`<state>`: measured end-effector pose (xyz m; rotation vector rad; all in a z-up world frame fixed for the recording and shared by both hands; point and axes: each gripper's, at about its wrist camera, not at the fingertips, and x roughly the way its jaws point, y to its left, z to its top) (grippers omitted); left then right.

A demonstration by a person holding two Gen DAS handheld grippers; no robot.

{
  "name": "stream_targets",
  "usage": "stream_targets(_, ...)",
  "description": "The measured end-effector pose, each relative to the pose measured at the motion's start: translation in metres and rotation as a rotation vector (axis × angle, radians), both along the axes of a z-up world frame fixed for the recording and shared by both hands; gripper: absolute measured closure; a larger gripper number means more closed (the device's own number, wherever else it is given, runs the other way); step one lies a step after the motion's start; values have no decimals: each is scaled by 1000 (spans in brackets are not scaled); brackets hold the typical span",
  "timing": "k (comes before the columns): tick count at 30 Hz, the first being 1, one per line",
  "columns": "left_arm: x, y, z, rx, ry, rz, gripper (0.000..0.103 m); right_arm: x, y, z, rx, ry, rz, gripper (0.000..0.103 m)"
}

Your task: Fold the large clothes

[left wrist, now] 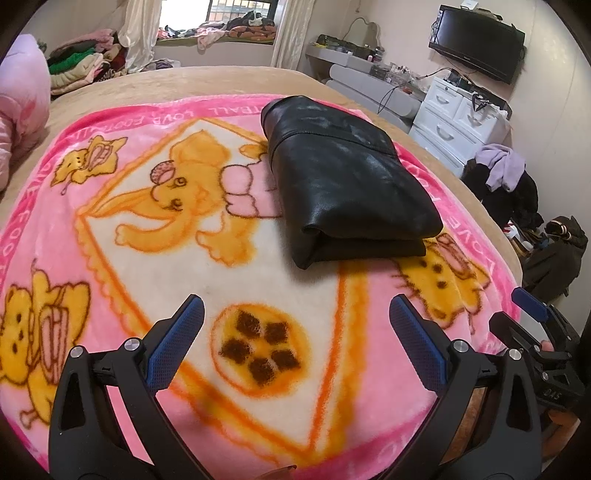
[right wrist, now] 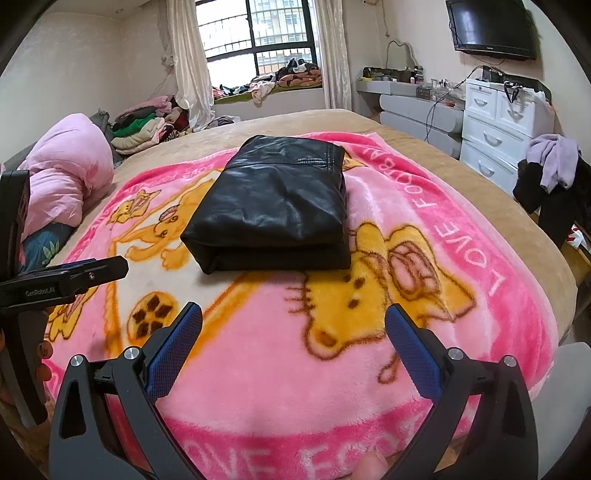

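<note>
Folded jacket on blanket on bed; pillow left, dresser right, window behind.

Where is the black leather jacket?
The folded black leather jacket lies on the pink cartoon blanket on the bed, ahead of both open grippers, partly covering the orange elephant picture.

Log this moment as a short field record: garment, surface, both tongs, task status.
garment: black leather garment, folded into a compact rectangle, lying flat
surface: pink cartoon blanket spread on a bed
left tongs: open, empty, short of the garment
right tongs: open, empty, short of the garment
contact: neither touches the garment
background: white drawer unit, wall television, clothes pile by the window
task status: fold looks finished
</note>
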<state>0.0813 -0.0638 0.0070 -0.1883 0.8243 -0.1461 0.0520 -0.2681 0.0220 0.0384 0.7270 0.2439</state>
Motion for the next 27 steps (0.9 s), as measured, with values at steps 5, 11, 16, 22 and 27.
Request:
stream_targets(5,-1,0,1,2,0,0,9,-1,-1,2,2,-6,-2,5)
stream_targets(11,-1,0,1,2,-1,-1,9,-1,-1,3,0,-6,-3,5)
stream_targets(16,0,0,0,2,0,0,9,-1,-1,3,-1,-7,-4,5)
stream_targets(22,0,1,2,5,-1,1,9,-1,-2,3,-15,-9,-13,5)
stream_targets(27,0,2,3,5,1,1,9,-2,-2,4,-21,-15,-13,5)
